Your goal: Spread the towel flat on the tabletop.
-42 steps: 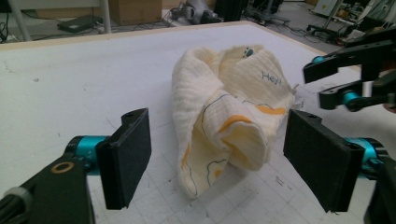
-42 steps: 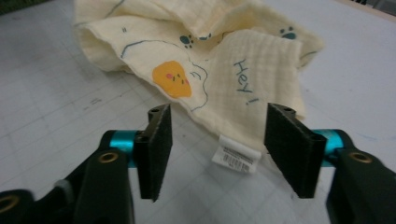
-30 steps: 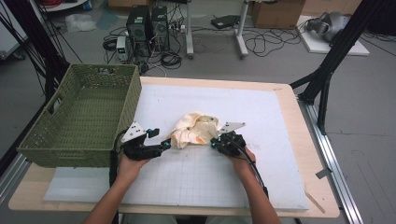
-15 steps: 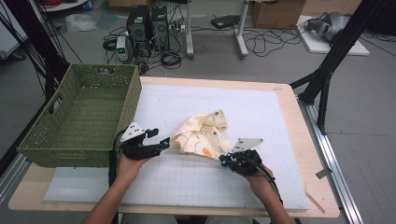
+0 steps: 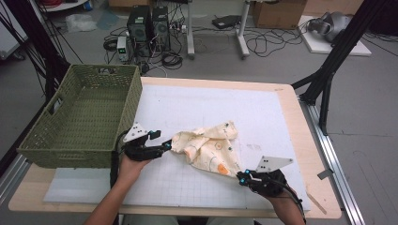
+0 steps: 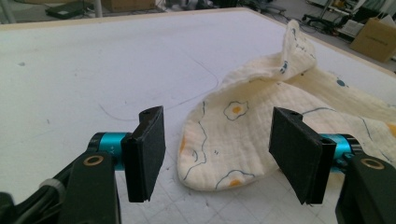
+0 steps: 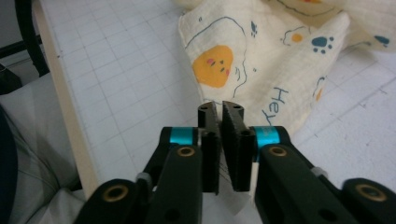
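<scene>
The left gripper stands open around the cloth's rounded end, not pressing it. The right gripper, near the table's front edge, has just been opening; a cloth corner sits in its narrow gap.

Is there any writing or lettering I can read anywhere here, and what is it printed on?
"He": dark blue handwritten-style letters on the cream printed cloth, near its corner just beyond the right gripper; the word runs on past a fold, so the rest cannot be read.
Boxes and equipment on the floor behind the table: any labels are too small and blurred to read.
The green basket bears no lettering that I can see.
</scene>
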Demonstrator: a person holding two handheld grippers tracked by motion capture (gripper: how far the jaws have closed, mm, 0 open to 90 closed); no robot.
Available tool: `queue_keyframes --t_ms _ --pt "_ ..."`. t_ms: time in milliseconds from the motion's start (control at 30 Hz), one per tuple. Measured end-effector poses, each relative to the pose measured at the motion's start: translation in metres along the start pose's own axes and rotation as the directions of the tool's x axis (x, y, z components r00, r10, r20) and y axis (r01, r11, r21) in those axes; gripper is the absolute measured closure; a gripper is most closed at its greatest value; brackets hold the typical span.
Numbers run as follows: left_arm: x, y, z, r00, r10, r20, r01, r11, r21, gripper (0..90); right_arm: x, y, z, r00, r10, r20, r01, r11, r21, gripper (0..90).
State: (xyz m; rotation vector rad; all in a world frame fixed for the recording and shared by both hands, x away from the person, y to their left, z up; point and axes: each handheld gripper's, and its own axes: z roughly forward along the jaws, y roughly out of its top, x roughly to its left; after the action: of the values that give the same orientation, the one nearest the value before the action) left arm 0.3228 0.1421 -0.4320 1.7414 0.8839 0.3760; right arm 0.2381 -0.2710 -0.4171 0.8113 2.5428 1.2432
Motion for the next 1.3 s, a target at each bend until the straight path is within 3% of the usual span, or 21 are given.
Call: queue_keyframes --t_ms 33,167,233,333,400,500,567,600,667,700,733,767,800,833,1000,1133,1200,1233,1267,1300 --pt "0.0 -0.001 0.002 1.0 0.0 0.004 0.0 1.0 0.009 36.2 -0.003 0.002 -0.003 0.9996 0.02 0.021 -0.019 0.999 -0.034 66.9" --pt "-0.001 -0.002 0.005 0.9999 0.008 0.011 -0.008 0.9996 0.027 36.1 -0.011 0.01 -0.004 0.9976 0.036 0.059 -0.031 0.996 -0.078 58.0" --pt "0.0 -0.003 0.005 1.0 0.002 0.008 -0.002 0.9996 0.028 36.1 -0.025 0.022 0.001 0.9922 0.034 0.12 -0.022 0.995 -0.1 49.6" --pt "0.001 -0.004 0.006 1.0 -0.003 0.008 0.002 0.9995 0.032 35.7 -0.039 0.032 0.013 0.9842 0.036 0.173 -0.016 0.993 -0.116 44.4" --pt "0.001 -0.005 0.007 1.0 -0.003 0.009 0.003 0.9993 0.038 35.7 -0.043 0.036 0.019 0.9823 0.038 0.183 -0.018 0.994 -0.111 43.5" --pt "0.0 -0.005 0.007 0.9999 0.0 0.011 -0.001 0.9992 0.041 35.6 -0.063 0.05 0.038 0.9625 0.046 0.268 -0.021 0.995 -0.093 42.4" --pt "0.0 -0.005 0.007 0.9999 0.001 0.011 -0.002 0.9992 0.04 35.6 -0.068 0.053 0.043 0.9611 0.053 0.271 -0.029 0.995 -0.093 42.7" --pt "0.0 -0.005 0.007 0.9999 0.001 0.011 -0.002 0.9992 0.041 35.6 -0.077 0.058 0.052 0.9598 0.066 0.273 -0.047 0.996 -0.074 43.7" --pt "0.001 -0.005 0.007 1.0 0.001 0.009 -0.002 0.9991 0.042 35.6 -0.08 0.06 0.057 0.9606 0.064 0.27 -0.05 0.997 -0.06 46.1" --pt "0.001 -0.005 0.007 1.0 -0.001 0.008 0.001 0.9991 0.042 35.6 -0.087 0.063 0.066 0.9597 0.066 0.273 -0.056 0.997 -0.046 56.3" --pt "0.001 -0.005 0.007 1.0 -0.002 0.008 0.001 0.9992 0.041 35.6 -0.087 0.063 0.066 0.9597 0.066 0.273 -0.056 0.997 -0.046 56.3" --pt "0.0 -0.005 0.007 1.0 -0.003 0.008 0.002 0.9991 0.042 35.7 -0.09 0.064 0.07 0.9604 0.064 0.271 -0.058 0.998 -0.029 63.9" --pt "0.0 -0.006 0.008 0.9999 0.0 0.01 0.0 0.9991 0.043 35.7 -0.096 0.068 0.077 0.9657 0.052 0.254 -0.055 0.998 0.007 83.1" --pt "0.0 -0.006 0.008 0.9999 0.0 0.01 0.0 0.9991 0.043 35.7 -0.098 0.071 0.079 0.9643 0.033 0.263 -0.038 0.999 0.013 86.9" --pt "0.0 -0.005 0.007 1.0 0.001 0.009 -0.001 0.9991 0.042 35.7 -0.106 0.091 0.085 0.9546 0.027 0.297 -0.025 1.0 -0.01 87.7" --pt "0.001 -0.005 0.007 1.0 -0.002 0.006 0.001 0.9992 0.039 35.8 -0.116 0.113 0.094 0.9251 0.048 0.377 -0.034 0.998 -0.044 87.8" --pt "0.001 -0.005 0.006 1.0 -0.002 0.007 0.002 0.9993 0.038 35.7 -0.122 0.119 0.099 0.8917 0.071 0.447 -0.056 0.997 -0.047 87.8" --pt "0.001 -0.005 0.006 1.0 -0.002 0.007 0.002 0.9993 0.038 35.7 -0.122 0.119 0.099 0.8917 0.071 0.447 -0.056 0.997 -0.047 87.8" --pt "0.001 -0.005 0.006 1.0 0.0 0.006 -0.001 0.9992 0.041 35.8 -0.127 0.122 0.103 0.8624 0.077 0.5 -0.069 0.997 -0.035 87.5" --pt "0.001 -0.005 0.006 1.0 0.0 0.006 -0.001 0.9992 0.041 35.7 -0.127 0.122 0.103 0.8624 0.077 0.5 -0.069 0.997 -0.035 87.5"
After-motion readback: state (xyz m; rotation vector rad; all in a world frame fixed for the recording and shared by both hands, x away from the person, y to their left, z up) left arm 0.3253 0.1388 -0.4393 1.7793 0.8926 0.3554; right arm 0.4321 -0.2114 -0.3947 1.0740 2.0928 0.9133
